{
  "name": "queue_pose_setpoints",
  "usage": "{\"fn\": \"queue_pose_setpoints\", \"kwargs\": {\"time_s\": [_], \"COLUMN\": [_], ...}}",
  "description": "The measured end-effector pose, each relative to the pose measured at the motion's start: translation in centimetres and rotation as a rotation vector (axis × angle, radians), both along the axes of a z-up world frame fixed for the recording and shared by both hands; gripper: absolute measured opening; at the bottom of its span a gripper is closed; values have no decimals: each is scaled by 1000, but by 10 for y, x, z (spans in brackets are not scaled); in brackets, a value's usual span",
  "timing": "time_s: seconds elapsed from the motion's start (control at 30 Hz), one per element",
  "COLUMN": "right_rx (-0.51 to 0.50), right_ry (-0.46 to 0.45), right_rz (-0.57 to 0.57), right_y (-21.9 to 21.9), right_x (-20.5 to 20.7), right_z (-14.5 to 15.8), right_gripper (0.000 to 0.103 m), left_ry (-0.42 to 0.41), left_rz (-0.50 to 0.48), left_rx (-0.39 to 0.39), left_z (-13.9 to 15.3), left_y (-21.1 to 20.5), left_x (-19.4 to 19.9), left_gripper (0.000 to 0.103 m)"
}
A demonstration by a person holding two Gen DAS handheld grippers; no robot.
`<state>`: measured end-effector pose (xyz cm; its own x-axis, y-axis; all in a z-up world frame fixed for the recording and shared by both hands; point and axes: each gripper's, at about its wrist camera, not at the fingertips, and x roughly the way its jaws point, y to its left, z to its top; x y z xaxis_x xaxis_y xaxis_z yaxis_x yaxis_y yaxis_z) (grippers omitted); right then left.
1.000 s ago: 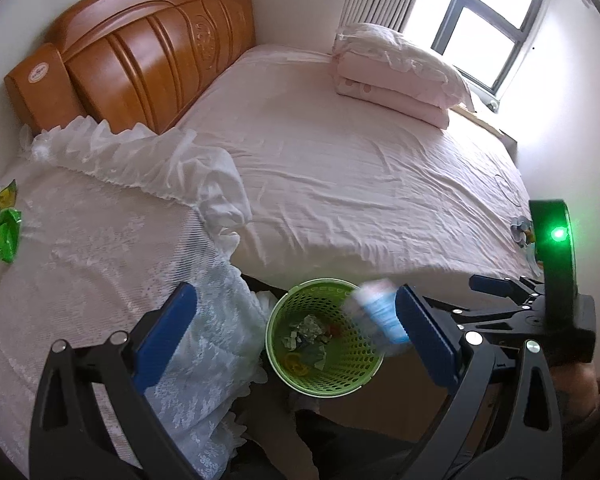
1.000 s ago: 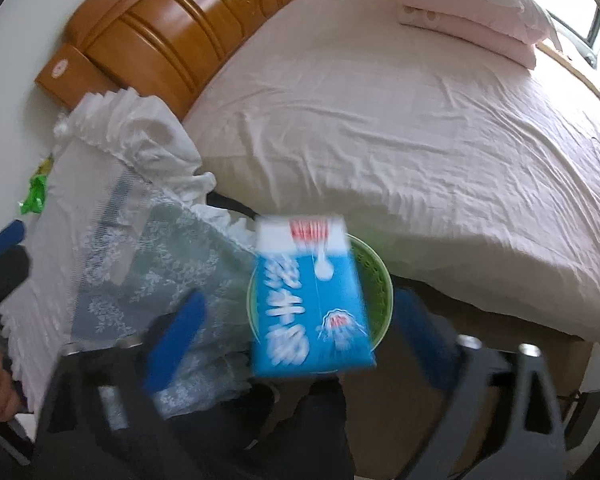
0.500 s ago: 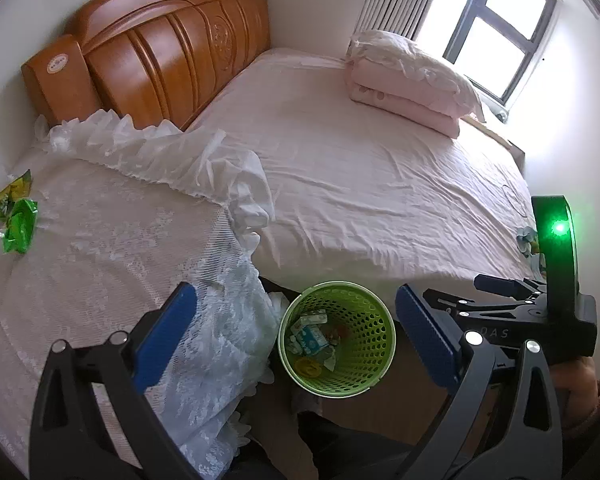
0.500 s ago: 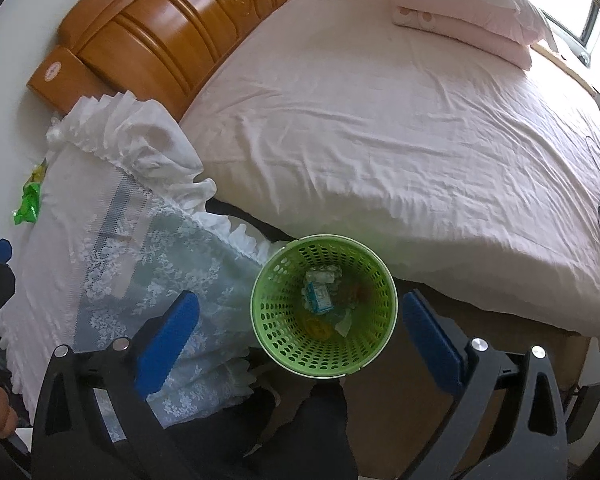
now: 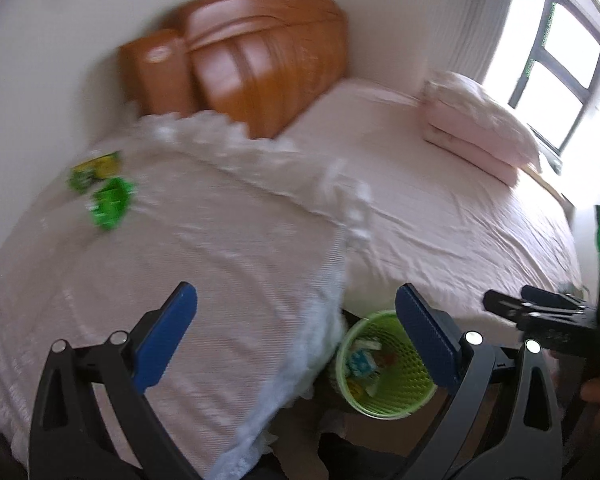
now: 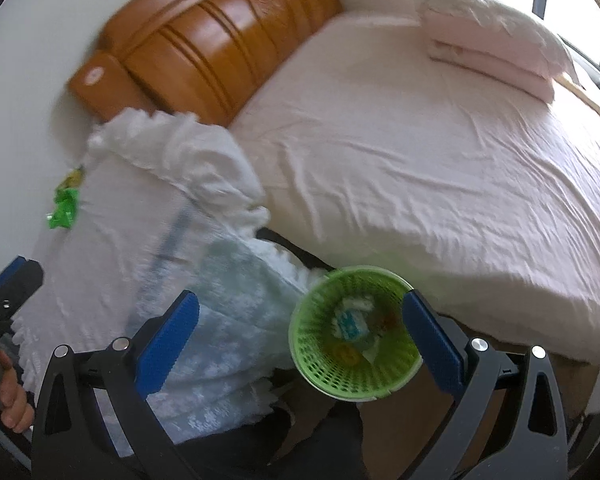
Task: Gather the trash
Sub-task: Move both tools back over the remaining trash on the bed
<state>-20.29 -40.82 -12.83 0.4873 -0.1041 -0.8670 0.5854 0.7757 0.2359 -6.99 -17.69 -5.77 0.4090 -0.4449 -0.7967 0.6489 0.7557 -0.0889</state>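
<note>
A green mesh bin [image 5: 384,368] stands on the floor between the lace-covered table and the bed; it also shows in the right wrist view [image 6: 354,330]. It holds a blue-and-white carton [image 6: 350,324] and other scraps. Green snack wrappers [image 5: 108,200] lie at the far left of the lace cloth, also seen in the right wrist view [image 6: 64,208]. My left gripper [image 5: 296,336] is open and empty above the cloth's near edge. My right gripper [image 6: 300,340] is open and empty above the bin.
A white lace cloth [image 5: 188,264] covers the table at left. The pink bed [image 6: 420,160] fills the right, with folded pink quilts [image 5: 476,136] by the window and an orange wooden headboard [image 6: 212,52] at the back. Both views are blurred.
The blue-and-white carton dropped from my right gripper into the bin. Both grippers have since swung left toward the lace-covered table, and the bin now sits further right in each view.
</note>
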Motion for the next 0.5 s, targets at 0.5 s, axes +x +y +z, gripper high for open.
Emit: {"fn": "queue_pose_setpoints", "kwargs": {"time_s": [0.5], "right_rx": [-2], "right_ry": [-61], "right_rz": [281], "right_y": [67], "right_x": [121], "right_z": [21], "right_gripper": [101], "left_ry": [13], "left_rz": [313], "left_rx": [1], "left_z": [-7], "left_y": [105], "left_x": [64], "left_gripper": [95]}}
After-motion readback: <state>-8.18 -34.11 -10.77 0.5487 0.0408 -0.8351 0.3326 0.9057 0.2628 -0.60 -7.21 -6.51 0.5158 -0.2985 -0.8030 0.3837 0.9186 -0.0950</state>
